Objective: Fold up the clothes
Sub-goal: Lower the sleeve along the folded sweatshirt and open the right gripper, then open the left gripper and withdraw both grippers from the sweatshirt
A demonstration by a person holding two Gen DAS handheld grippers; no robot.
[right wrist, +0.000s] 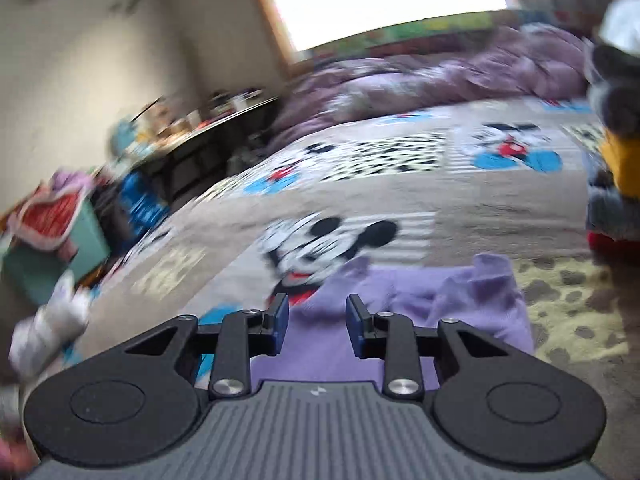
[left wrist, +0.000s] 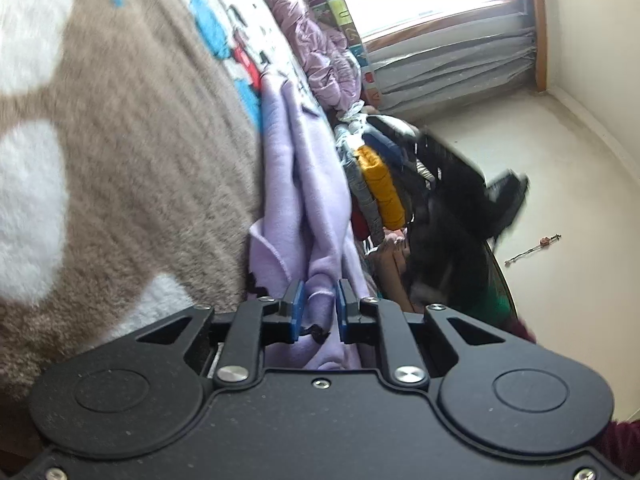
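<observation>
garment: soft lilac fleece garment point(right wrist: 460, 300) lying on the cartoon-mouse print bed blanket point(right wrist: 420, 200)
left gripper point(left wrist: 319, 306): pinching a fold of it
right gripper point(right wrist: 316, 322): spread, empty, just above the cloth
nearer: left

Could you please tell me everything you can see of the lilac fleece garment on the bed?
The lilac fleece garment is soft, matte and plain, with a small black mark near one edge. It lies partly folded and rumpled on the cartoon-mouse patterned blanket, beside a stack of folded clothes. The left gripper is shut on a bunched fold of it, its blue pads pressing the cloth. The right gripper is open just above it, with nothing between its pads.
</observation>
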